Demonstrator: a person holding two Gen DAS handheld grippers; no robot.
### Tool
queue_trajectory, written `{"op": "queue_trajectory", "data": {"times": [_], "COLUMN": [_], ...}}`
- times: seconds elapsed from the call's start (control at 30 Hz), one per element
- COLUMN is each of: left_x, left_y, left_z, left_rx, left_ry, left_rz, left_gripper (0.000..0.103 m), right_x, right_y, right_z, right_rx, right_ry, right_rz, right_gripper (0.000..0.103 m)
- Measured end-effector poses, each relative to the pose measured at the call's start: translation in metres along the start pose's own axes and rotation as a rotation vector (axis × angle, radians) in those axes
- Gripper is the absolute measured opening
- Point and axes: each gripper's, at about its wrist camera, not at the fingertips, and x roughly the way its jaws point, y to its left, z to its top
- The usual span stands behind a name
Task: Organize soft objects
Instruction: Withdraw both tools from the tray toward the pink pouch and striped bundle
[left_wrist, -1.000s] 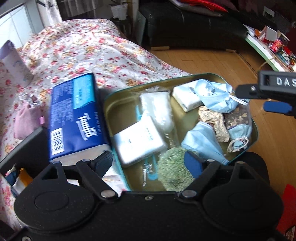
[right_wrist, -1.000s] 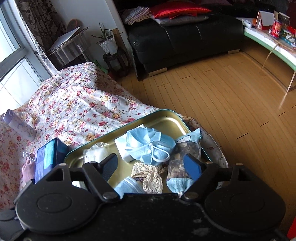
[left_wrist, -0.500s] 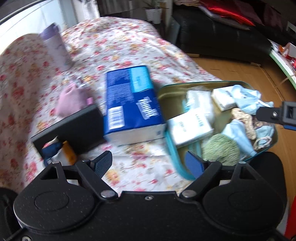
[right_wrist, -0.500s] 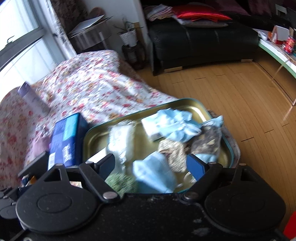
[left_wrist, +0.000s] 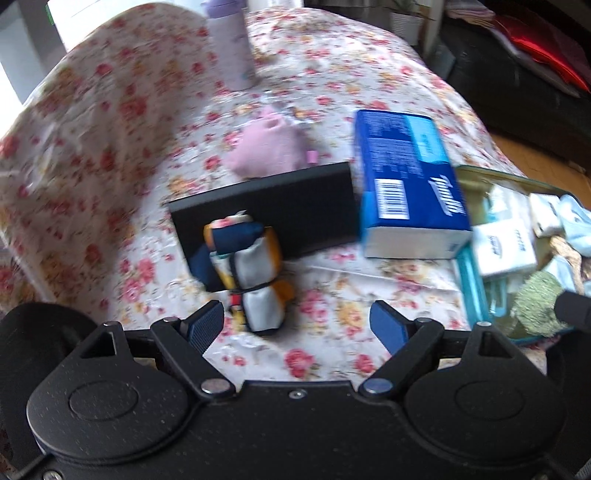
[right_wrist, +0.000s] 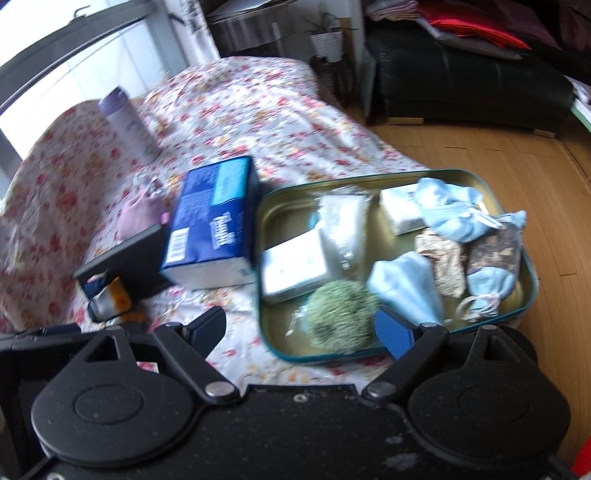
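Observation:
A gold tin tray (right_wrist: 284, 199) with a teal rim lies on the floral cloth and holds several soft items: a green pom-pom (right_wrist: 341, 315), light blue cloths (right_wrist: 448, 210), white packets (right_wrist: 293, 264). A blue tissue pack (left_wrist: 406, 184) lies left of the tray. A rolled multicoloured cloth (left_wrist: 251, 273) leans on a black box (left_wrist: 280, 206). A pink pouch (left_wrist: 267, 149) lies behind the box. My left gripper (left_wrist: 297, 325) is open and empty, just in front of the rolled cloth. My right gripper (right_wrist: 301, 330) is open and empty at the tray's near edge.
A lilac bottle (left_wrist: 231, 48) stands at the back of the floral-covered table (left_wrist: 110, 129). A black sofa (right_wrist: 461, 85) and wooden floor (right_wrist: 517, 155) lie to the right. The table edge drops off right of the tray.
Both views have swung left. The left gripper moved from over the tray to the rolled cloth and black box. The right gripper pulled back and left along the tray's near edge.

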Motion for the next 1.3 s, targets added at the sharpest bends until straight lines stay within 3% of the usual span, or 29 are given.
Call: {"op": "queue_trajectory", "data": {"times": [0.57,1.3], "left_x": [0.007,0.027], "left_y": [0.057,0.082], "left_z": [0.025,0.071], "left_rx": [-0.12,-0.112], "left_ry": [0.003,-0.011], "left_rz": [-0.01,0.035], "left_gripper": [0.083,0.083], "right_x": [0.02,0.052], "right_y": [0.076,0.128], "right_z": [-0.004,0.006], "right_rx": [-0.153,-0.253], "right_ry": [0.083,0.146], "right_rz": [0.057,0.112], "right_gripper": [0.09,0.091]}}
